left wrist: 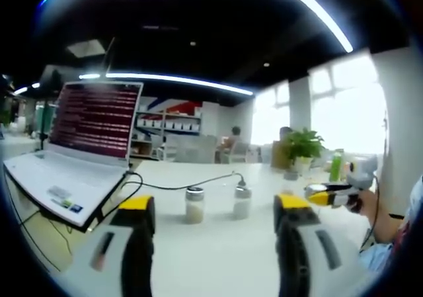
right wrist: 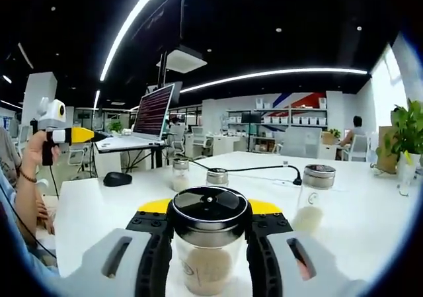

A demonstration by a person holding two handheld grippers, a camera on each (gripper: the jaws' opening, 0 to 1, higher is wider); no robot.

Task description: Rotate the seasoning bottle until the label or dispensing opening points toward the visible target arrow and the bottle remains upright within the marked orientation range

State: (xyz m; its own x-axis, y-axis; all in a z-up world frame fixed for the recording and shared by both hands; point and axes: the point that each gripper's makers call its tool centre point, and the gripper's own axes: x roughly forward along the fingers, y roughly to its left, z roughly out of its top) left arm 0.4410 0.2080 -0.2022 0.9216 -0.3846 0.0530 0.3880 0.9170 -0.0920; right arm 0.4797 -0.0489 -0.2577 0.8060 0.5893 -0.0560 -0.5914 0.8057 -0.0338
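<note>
The seasoning bottle (right wrist: pixel 209 244) stands upright on the white bench (right wrist: pixel 357 211), directly between the jaws of the right tongs (right wrist: pixel 209 234), which look clenched on it. The left tongs (left wrist: pixel 215 211) hang released, well apart from 2 farther bottles (left wrist: pixel 194 204). No target arrow shows.

My right gripper (right wrist: pixel 209 257) has black jaws with yellow tips, clamping a clear glass seasoning bottle (right wrist: pixel 209 244) with a dark chrome-rimmed lid and beige contents. The tabletop (right wrist: pixel 357 211) is white.
</note>
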